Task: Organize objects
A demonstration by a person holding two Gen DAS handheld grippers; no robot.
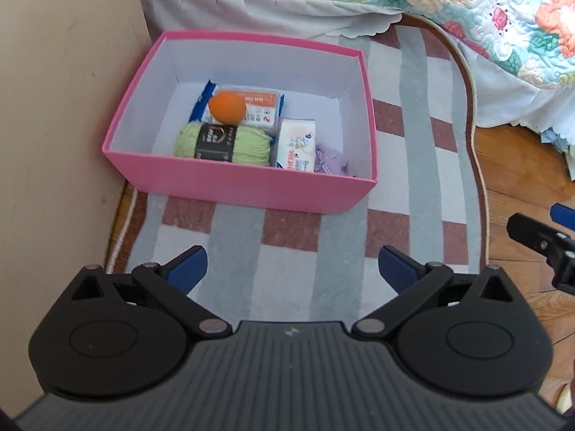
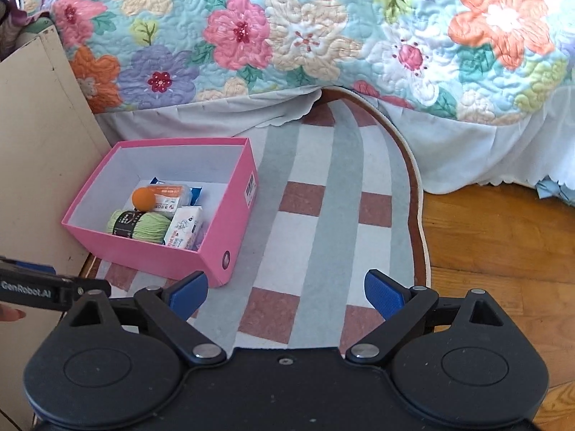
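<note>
Here, the pink box (image 1: 230,183) sits open on the striped rug (image 1: 413,165), at the rug's left edge, with its left side against a beige cabinet panel (image 1: 54,107) and its far end near the bed skirt (image 1: 251,14).

Inside the box, toward its near wall, lies a skein of green yarn (image 1: 221,143) with a black band. An orange ball (image 1: 227,107) rests just behind the yarn, on top of a flat packet with an orange label (image 1: 262,107). To the right of the yarn stands a white tissue pack (image 1: 296,143), and a small lilac item (image 1: 330,160) is tucked into the near right corner; you cannot tell what it is.

Your left gripper (image 1: 293,269) hangs over the rug in front of the box, its blue pads spread wide with nothing between them. Your right gripper (image 2: 285,292) hangs over the rug to the right of the box, also spread wide and empty.

Beyond the rug's curved right edge is a wooden floor (image 2: 503,244). A floral quilt (image 2: 323,36) drapes over the bed behind everything.
</note>
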